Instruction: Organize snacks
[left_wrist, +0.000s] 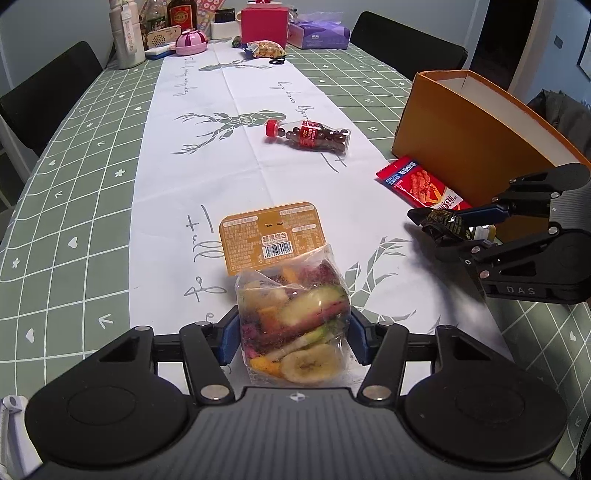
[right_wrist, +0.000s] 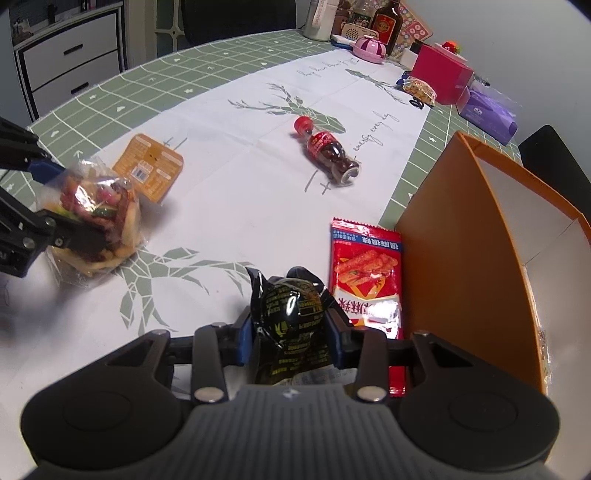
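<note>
Orange cardboard box (right_wrist: 458, 236) stands open at right edge of counter (left_wrist: 92, 184); something pale shows inside near wall, contents otherwise unclear. Left tongs (left_wrist: 293, 334) pinching clear bag of dried fruit chips with orange header card (left_wrist: 295, 317), bag low over white runner. Right tongs (right_wrist: 291, 332) pinching black glossy foil snack packet (right_wrist: 291, 314), just beside box. Left to do, by my judgement: both held snacks into box, then red flat snack sachet (right_wrist: 364, 280) touching box wall, and small cola-shaped bottle of dark candies (left_wrist: 308, 134) mid-runner. Task early to midway.
</note>
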